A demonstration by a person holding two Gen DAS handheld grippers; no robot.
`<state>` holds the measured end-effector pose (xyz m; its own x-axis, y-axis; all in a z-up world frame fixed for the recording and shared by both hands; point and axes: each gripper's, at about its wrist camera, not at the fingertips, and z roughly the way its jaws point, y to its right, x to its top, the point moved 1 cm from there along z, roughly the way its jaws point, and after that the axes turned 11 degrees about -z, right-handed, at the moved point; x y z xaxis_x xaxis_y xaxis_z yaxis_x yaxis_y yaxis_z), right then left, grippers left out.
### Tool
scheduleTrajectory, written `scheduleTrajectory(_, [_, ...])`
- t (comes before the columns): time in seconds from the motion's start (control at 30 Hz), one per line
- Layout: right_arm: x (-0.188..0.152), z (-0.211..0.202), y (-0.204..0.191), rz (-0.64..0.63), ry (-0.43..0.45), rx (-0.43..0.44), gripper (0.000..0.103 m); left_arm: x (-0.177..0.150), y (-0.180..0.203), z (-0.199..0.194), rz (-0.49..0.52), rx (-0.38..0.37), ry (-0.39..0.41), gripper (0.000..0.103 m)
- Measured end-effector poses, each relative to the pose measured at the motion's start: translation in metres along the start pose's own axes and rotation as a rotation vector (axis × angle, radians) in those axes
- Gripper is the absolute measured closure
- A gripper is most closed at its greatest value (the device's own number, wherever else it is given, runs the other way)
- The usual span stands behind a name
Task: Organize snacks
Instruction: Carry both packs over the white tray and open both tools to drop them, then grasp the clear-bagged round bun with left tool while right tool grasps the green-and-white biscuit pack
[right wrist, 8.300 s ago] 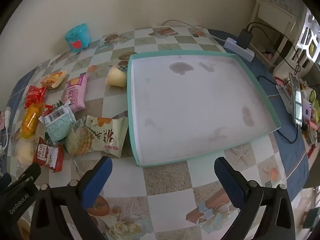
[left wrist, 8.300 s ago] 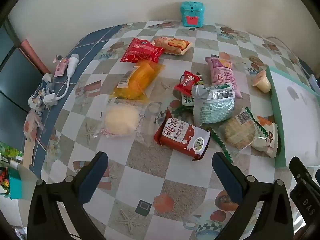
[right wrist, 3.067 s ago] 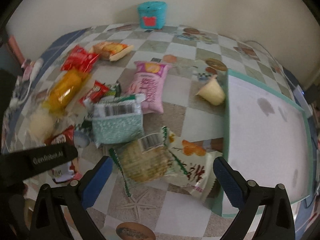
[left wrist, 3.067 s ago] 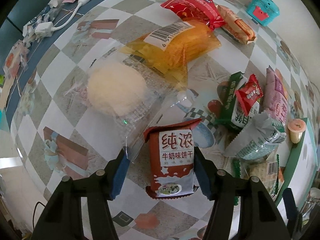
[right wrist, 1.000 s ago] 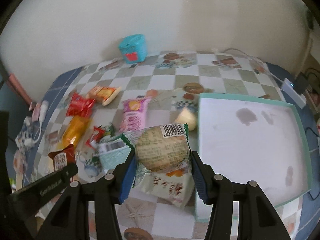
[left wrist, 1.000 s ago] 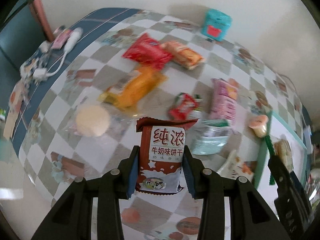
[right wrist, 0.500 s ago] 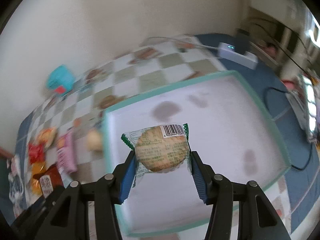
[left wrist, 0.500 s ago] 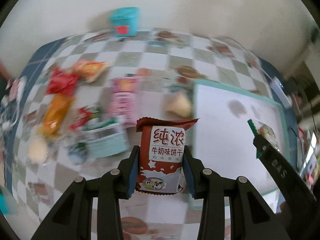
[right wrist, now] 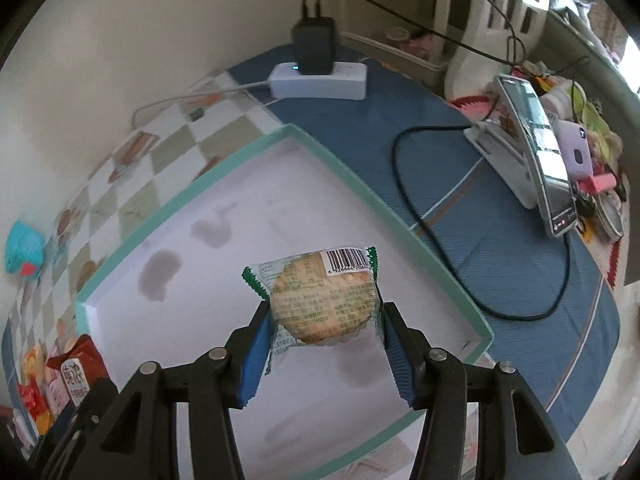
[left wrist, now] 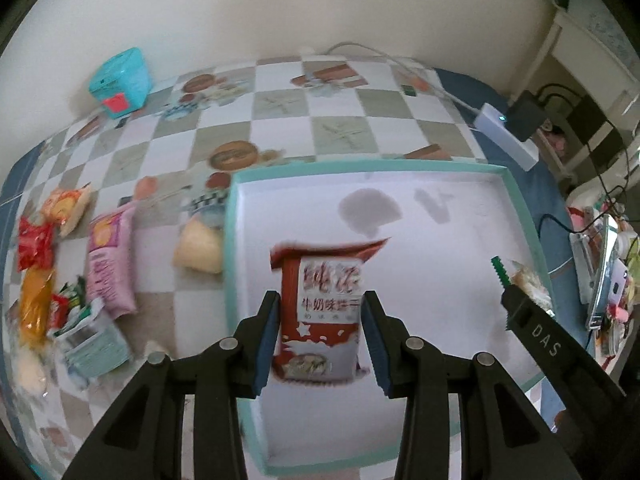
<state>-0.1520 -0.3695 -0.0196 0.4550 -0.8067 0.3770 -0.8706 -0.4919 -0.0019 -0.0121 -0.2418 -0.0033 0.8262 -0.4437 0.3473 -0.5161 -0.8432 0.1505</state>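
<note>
Looking through my left wrist camera, I see my left gripper (left wrist: 320, 334) above the white tray (left wrist: 230, 280) with the teal rim. The red milk biscuit pack (left wrist: 322, 312) stands between the blue pads. It is upright, long side running up and away from me, crimped top edge farthest off. It looks blurry. The jaws have just been opening a little, and I cannot tell if the pads press on the pack now. More snacks lie on the checked tablecloth (left wrist: 280, 120) left of the tray: a pink pack (left wrist: 110, 264), an orange pack (left wrist: 34, 306) and a small jelly cup (left wrist: 198, 246) touching the tray's rim.

Through my right wrist camera, my right gripper (right wrist: 326, 348) holds the round cookie in its clear wrapper (right wrist: 324, 300) over the tray (right wrist: 360, 196). Both pads touch its sides, though these jaws have just been opening slightly too. The wrapper's long side runs left to right, green zigzag ends sticking out, barcode at the top right
</note>
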Motion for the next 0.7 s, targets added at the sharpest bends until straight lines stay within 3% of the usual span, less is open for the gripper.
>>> scheduleTrajectory(0.07, [0.000,0.002,0.003,0.008,-0.010,-0.006,0.045,0.001,-0.001,0.001,-0.002,-0.002,-0.002,0.032])
scheduleTrajectory(0.27, [-0.002,0.006,0.001,-0.004,-0.027,0.012,0.039,0.001,-0.032,-0.007,-0.093,0.036,-0.012,0.030])
scheduleTrajectory(0.57, [-0.008,-0.009,-0.013,-0.058,0.003,0.059,0.025,-0.007,-0.142,-0.030,-0.325,0.218,-0.011,0.024])
scheduleTrajectory(0.7, [-0.014,-0.024,-0.036,-0.123,0.037,0.092,0.018,-0.006,-0.194,-0.058,-0.430,0.269,0.057,0.015])
